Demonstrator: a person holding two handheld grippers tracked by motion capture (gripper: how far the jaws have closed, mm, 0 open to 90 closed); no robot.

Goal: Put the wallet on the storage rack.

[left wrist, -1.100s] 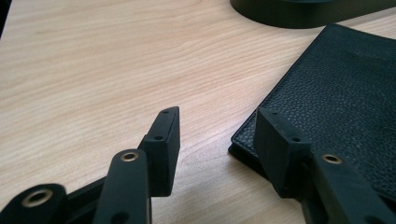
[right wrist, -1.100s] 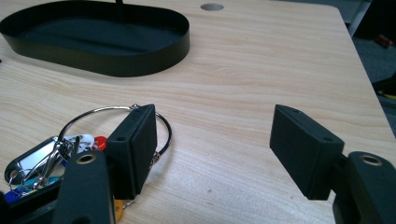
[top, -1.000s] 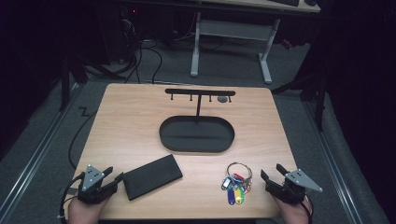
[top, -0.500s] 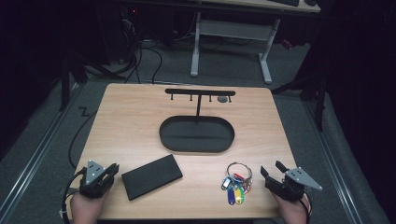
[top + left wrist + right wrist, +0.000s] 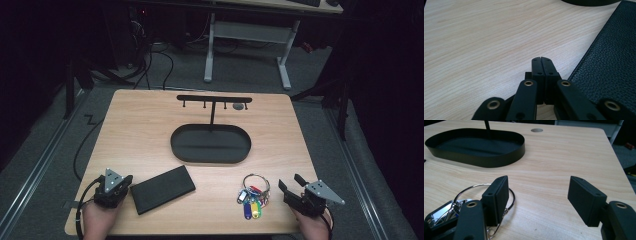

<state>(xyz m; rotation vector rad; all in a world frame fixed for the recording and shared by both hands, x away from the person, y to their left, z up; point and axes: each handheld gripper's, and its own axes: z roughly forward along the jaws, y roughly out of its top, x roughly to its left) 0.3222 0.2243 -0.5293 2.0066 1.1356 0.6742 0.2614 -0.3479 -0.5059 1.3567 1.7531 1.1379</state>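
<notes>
A bunch of keys (image 5: 254, 195) with coloured tags on a metal ring (image 5: 469, 188) lies near the table's front right. My right gripper (image 5: 291, 182) sits just right of it, open, and its left jaw rests over the ring's edge in the right gripper view (image 5: 539, 181). A flat black textured case (image 5: 162, 189) lies at the front left. My left gripper (image 5: 122, 181) is beside the case's left end, shut on nothing, with the case (image 5: 609, 62) close on the right of the closed jaws (image 5: 541, 60).
A black oval tray (image 5: 210, 157) sits mid-table, with a thin post rising from it to a hook bar (image 5: 214, 98). A small round hole (image 5: 536, 130) marks the tabletop behind it. The front table edge runs just below both hands.
My left gripper's jaws have come together from open to shut. The right gripper, keys and case have stayed put.
</notes>
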